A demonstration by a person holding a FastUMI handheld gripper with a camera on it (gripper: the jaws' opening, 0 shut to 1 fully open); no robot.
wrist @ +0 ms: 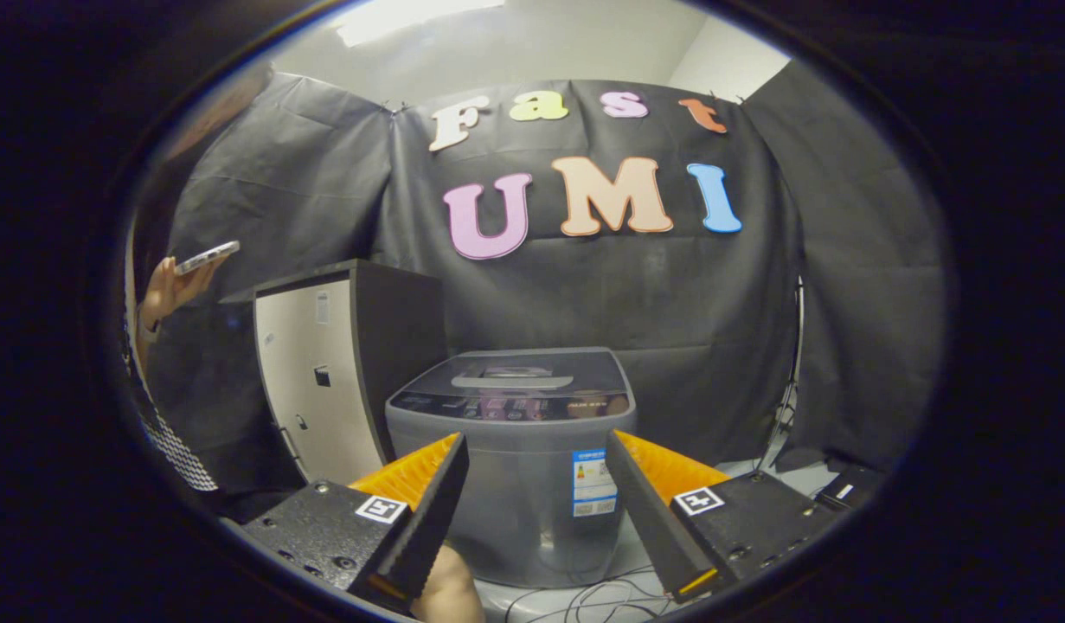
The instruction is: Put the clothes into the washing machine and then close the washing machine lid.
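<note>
**A:** Washing machine (pixel 519 459) status?

**B:** Grey top-loader, sits straight ahead of the claw (pixel 536 510), beyond the fingertips and framed in the gap between them. Lid (pixel 515 376) is down, flat on top. Control strip along the lid's front edge, sticker (pixel 593 483) on the front wall.

**A:** Claw?

**B:** Spread wide, nothing between the fingers (pixel 428 510). No contact with the machine; it stands apart, further back.

**A:** Clothes?

**B:** Can't pick any out. Lid looks dark and semi-see-through, something pinkish shows at it, can't tell if that's a reflection or contents.

**A:** What else is around?

**B:** Cabinet (pixel 324 372) just to the left of the machine, taller than it, pale front panel, dark side and top. Near it but can't tell if touching. Further left, a person's hand (pixel 164 290) holds a phone (pixel 206 257) up, well above the cabinet's base, apart from everything else. Patterned sleeve (pixel 177 450) lower down on that side.

**A:** Floor?

**B:** Light floor, thin cables (pixel 584 597) lying loose below the machine's front, between the finger ends. Small dark box (pixel 848 489) off to the right by the wall cloth.
</note>
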